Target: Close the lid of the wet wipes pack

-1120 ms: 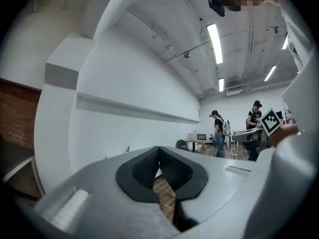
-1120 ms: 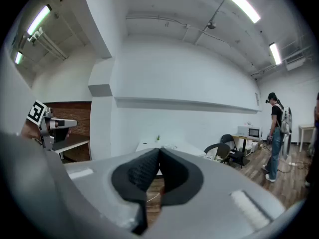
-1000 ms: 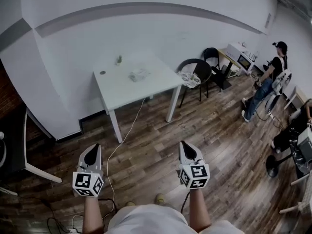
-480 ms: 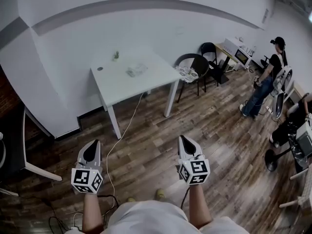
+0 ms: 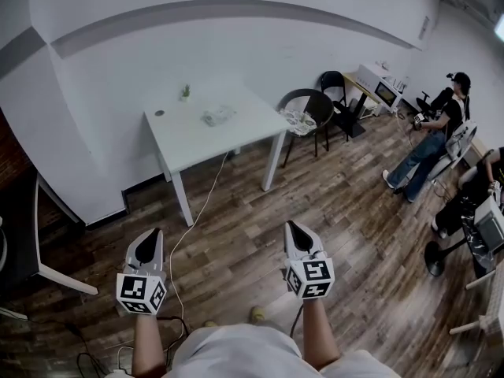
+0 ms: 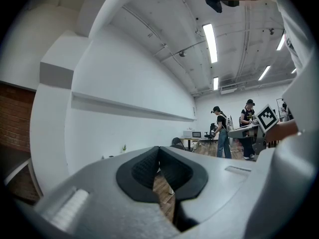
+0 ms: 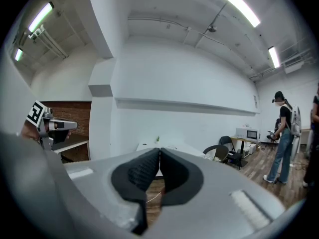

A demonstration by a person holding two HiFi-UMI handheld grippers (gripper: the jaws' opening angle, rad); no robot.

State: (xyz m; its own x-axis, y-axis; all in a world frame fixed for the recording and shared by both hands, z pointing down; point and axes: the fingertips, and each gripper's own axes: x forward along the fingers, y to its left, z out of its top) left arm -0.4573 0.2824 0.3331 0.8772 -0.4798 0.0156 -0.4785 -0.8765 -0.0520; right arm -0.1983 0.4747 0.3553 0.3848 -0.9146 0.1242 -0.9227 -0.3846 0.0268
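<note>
The wet wipes pack is a small pale packet lying on a white table far ahead; whether its lid is up is too small to tell. My left gripper and right gripper hang side by side over the wooden floor, well short of the table, both pointing level toward it. Both are shut with nothing between the jaws: the dark pads meet in the left gripper view and in the right gripper view. The table shows small beyond the right gripper's jaws.
A small potted plant and a dark round thing stand on the table. A white cable trails from it across the floor. Black chairs, a microwave on a desk and people are at the right. A chair leg stands left.
The table and room have slid slightly left and up in the head view. The person at the right has stepped and shifted. Both grippers keep their places, shut.
</note>
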